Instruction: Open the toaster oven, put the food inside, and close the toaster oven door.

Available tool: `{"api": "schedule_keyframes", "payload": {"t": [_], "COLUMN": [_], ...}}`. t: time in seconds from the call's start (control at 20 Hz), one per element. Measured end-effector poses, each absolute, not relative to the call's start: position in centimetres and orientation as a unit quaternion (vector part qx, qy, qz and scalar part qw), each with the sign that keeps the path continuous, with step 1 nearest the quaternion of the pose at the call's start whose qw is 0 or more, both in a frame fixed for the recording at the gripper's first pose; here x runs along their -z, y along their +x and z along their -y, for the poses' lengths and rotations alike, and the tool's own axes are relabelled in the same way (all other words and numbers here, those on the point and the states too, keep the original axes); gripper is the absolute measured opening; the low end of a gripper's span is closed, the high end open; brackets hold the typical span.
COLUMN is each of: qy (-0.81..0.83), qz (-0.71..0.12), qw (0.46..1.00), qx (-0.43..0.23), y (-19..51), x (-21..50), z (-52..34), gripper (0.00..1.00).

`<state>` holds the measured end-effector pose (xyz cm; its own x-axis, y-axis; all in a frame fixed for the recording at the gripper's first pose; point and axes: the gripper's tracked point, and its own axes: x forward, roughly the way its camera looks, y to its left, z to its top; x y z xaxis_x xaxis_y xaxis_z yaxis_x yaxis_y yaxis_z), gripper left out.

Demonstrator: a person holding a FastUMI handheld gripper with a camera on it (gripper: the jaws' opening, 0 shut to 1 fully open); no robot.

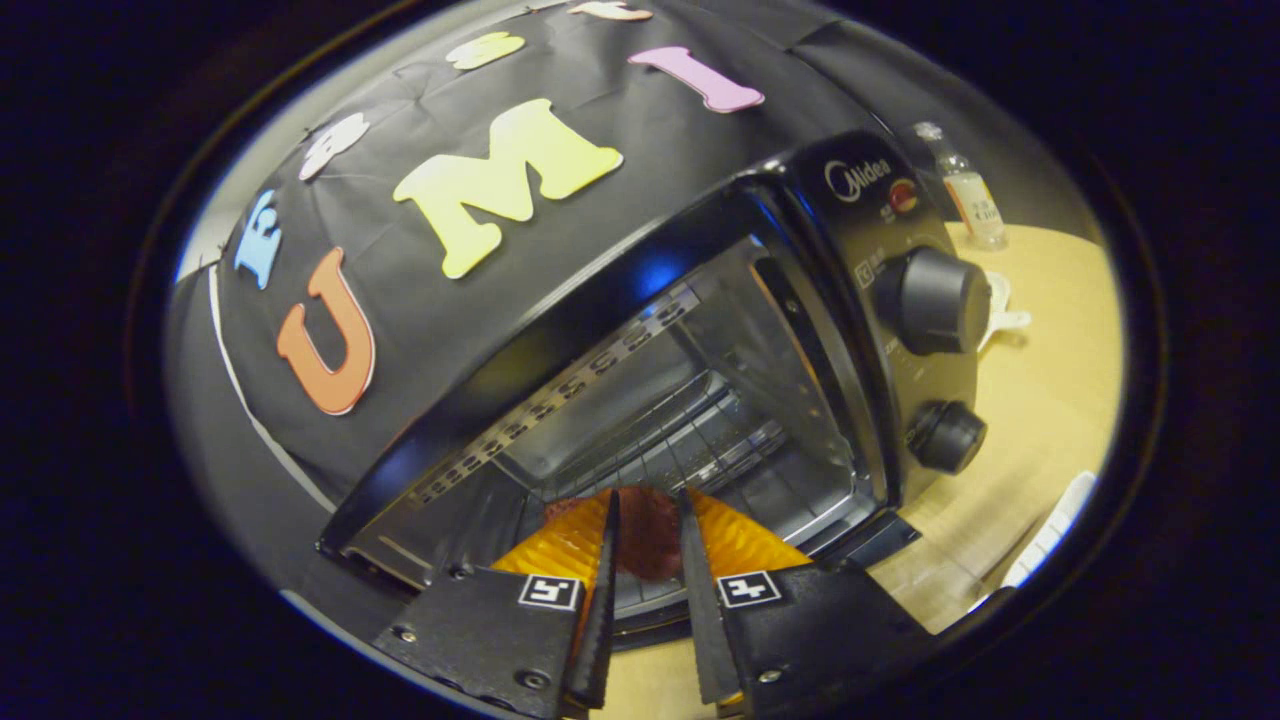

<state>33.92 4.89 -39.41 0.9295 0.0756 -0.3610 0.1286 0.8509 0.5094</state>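
**Food at the oven mouth, clamped in the gripper**

I saw the food, a dark reddish-brown piece, sitting between the two fingers, right at the front opening of the toaster oven. It was near the fingertips, with its far edge poking just past them toward the oven cavity.

The gripper was at a narrow gap. Both fingers pressed against the sides of the food, so I read it as gripping the piece. I couldn't tell whether the food was resting on anything below.

The oven door was down, and I could see its dark edge near the fingers on the right. The cavity was open to me: a wire rack ran across the far interior, with shiny metal walls and a slotted strip along the top. Apart from the rack, I saw nothing inside the cavity beyond the fingertips.

Two knobs sat on the oven's right-hand panel, a bigger upper knob and a smaller lower knob.

The oven stood on a light wooden table. Far right, beyond the oven, a small clear bottle stood upright on the table, and a white object lay just behind the upper knob; I couldn't identify it.
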Motion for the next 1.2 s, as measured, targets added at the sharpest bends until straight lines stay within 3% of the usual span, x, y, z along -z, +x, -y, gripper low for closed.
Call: {"api": "schedule_keyframes", "payload": {"t": [0.15,0.3,0.4,0.45,0.7,1.2], "qy": [0.211,0.160,0.120,0.106,0.029,-0.010], "qz": [-0.140,-0.104,-0.089,-0.079,-0.098,-0.256], "qw": [0.967,0.982,0.989,0.991,0.995,0.967], "qx": [0.013,-0.007,-0.015,-0.018,-0.016,-0.008], "y": [32.0,28.7,26.2,24.8,17.1,8.2], "x": [37.1,35.0,33.5,33.0,33.4,43.6], "z": [-5.1,-6.3,-6.9,-7.3,-8.1,-7.6], "gripper": [0.44,0.64,0.92,0.94,1.00,1.00]}}
